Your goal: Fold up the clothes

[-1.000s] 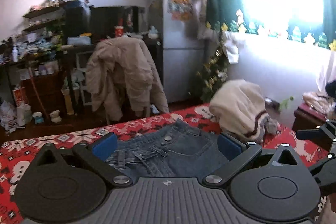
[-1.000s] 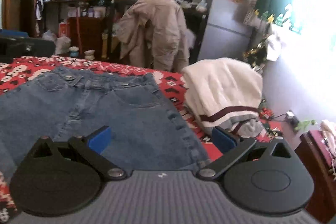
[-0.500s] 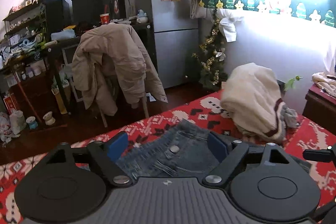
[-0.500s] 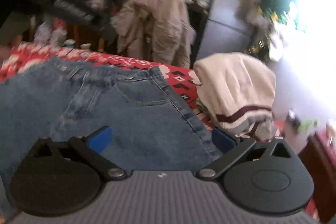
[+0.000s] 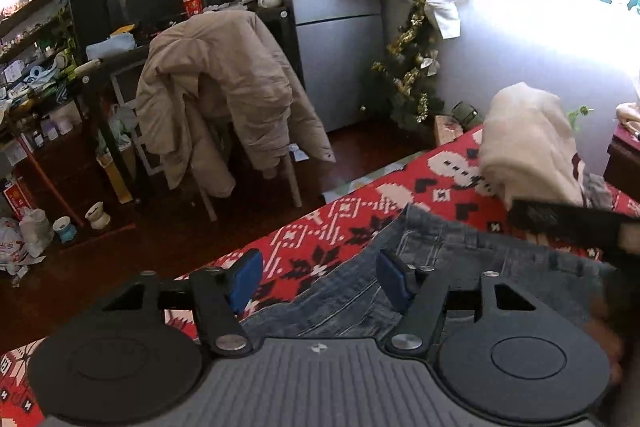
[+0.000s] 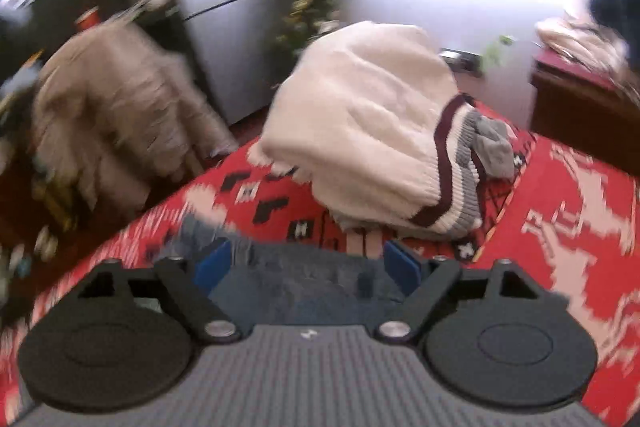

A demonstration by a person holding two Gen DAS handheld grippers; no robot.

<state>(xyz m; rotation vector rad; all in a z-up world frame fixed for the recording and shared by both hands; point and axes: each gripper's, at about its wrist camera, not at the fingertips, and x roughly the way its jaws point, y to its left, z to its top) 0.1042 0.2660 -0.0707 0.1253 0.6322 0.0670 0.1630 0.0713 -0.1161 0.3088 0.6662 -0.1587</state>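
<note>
Blue denim jeans [image 5: 460,259] lie on a red patterned bedspread [image 5: 344,223]. My left gripper [image 5: 318,277] is open, its blue pads over the jeans' edge near the bed's side. My right gripper [image 6: 306,265] is open, low over the denim [image 6: 304,283], with the bedspread [image 6: 560,227] beyond; that view is blurred. The right gripper's black arm [image 5: 572,223] shows at the right of the left wrist view.
A folded cream sweater [image 6: 368,131] with maroon and grey trim lies on the bed ahead, also in the left wrist view [image 5: 528,143]. Beyond the bed edge stand a chair draped with a beige coat [image 5: 224,99], a fridge [image 5: 332,27], cluttered shelves [image 5: 36,67] and a dark side table [image 6: 580,115].
Both grippers have swung right and dropped lower toward the jeans. The left gripper's jaws have narrowed somewhat. The right gripper now faces the sweater instead of the spread denim.
</note>
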